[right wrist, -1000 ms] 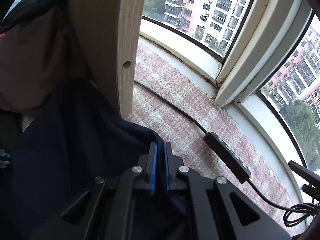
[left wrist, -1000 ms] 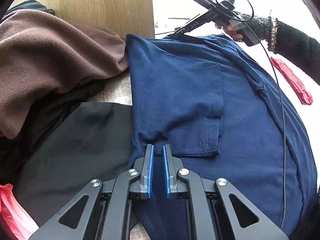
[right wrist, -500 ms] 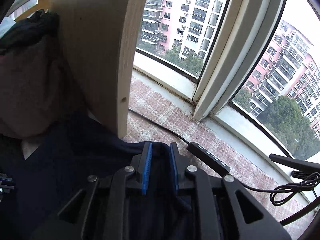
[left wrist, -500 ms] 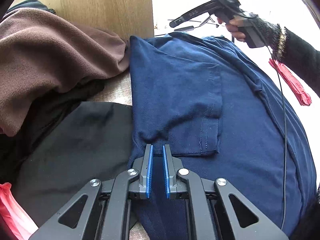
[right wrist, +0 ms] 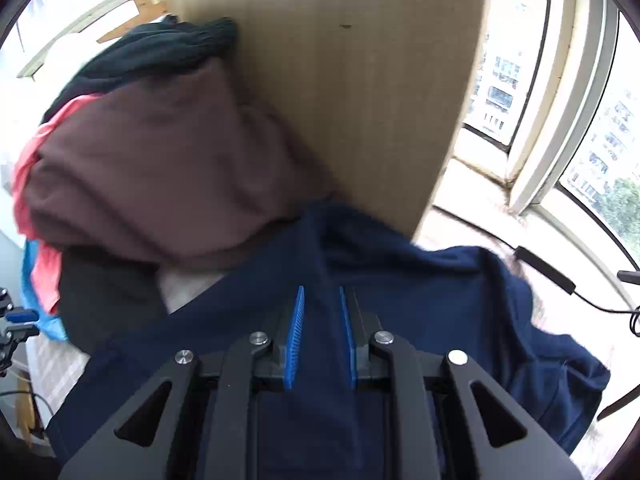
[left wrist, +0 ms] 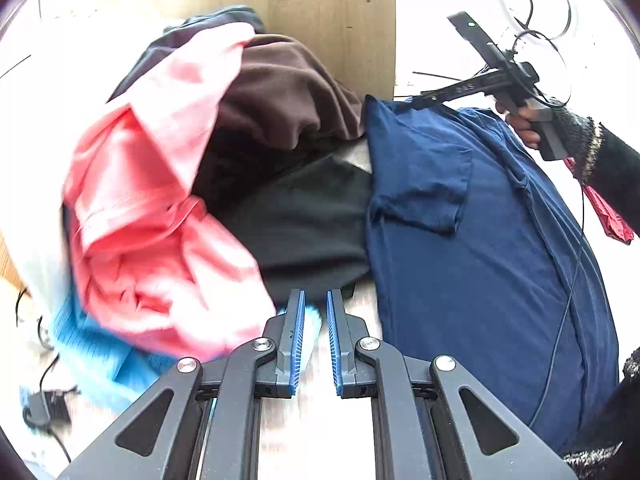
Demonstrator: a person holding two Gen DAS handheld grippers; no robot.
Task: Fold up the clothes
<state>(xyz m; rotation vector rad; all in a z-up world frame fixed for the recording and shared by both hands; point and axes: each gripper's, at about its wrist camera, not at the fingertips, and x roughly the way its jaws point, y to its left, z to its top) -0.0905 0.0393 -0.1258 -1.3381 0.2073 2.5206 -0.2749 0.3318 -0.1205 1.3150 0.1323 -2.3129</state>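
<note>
1. The navy T-shirt point(left wrist: 480, 240) lay flat at 2 o'clock of the left gripper point(left wrist: 316, 344), long axis running 12 to 6
2. Left jaws stood narrowly apart, empty, beside the pink garment point(left wrist: 160, 216)
3. The right gripper point(right wrist: 322, 336), jaws parted and empty, hovered directly above the shirt, so nearer

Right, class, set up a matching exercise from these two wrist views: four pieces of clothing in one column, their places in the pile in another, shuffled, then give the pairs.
Things:
1. navy T-shirt
2. brown fleece
3. pink garment
4. black garment

Places:
A. crumpled at the left of the heap
B. spread flat on the right, sleeve folded in
C. bunched against the wooden panel
D. flat between the pink heap and the navy shirt

Pairs: 1-B, 2-C, 3-A, 4-D
</note>
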